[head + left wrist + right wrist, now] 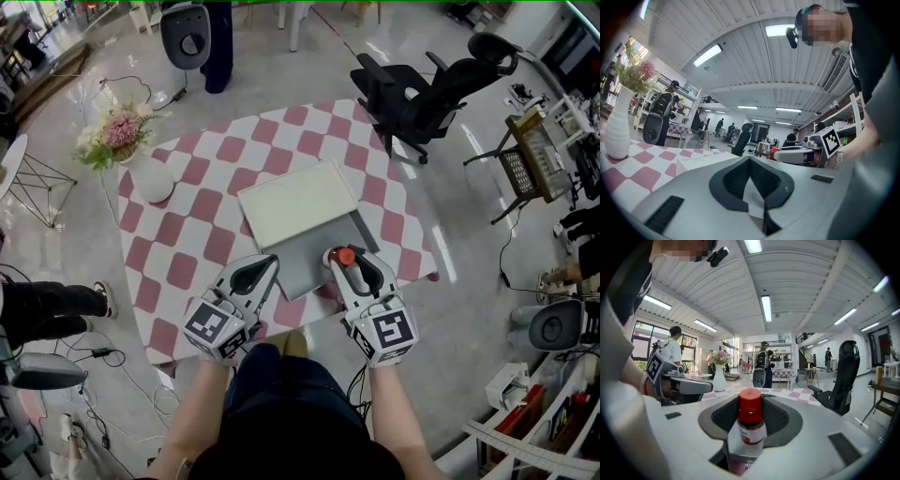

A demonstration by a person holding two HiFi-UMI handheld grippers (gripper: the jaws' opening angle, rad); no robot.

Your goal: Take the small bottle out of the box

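Observation:
A small bottle (346,255) with a red cap and a brown body stands upright between the jaws of my right gripper (349,264), which is shut on it. In the right gripper view the bottle (751,427) fills the gap of the right gripper (750,401). It hangs over the near right corner of the open box (314,267), a shallow grey tray whose white lid (300,202) lies folded back beyond it. My left gripper (255,274) hovers at the box's near left, jaws together with nothing in them; the left gripper view shows the left gripper (749,161) the same way.
The box rests on a table with a red-and-white checked cloth (187,253). A white vase of pink flowers (150,178) stands at its far left corner. A black office chair (422,89) is beyond the table's far right, and a person's legs (47,309) are at the left.

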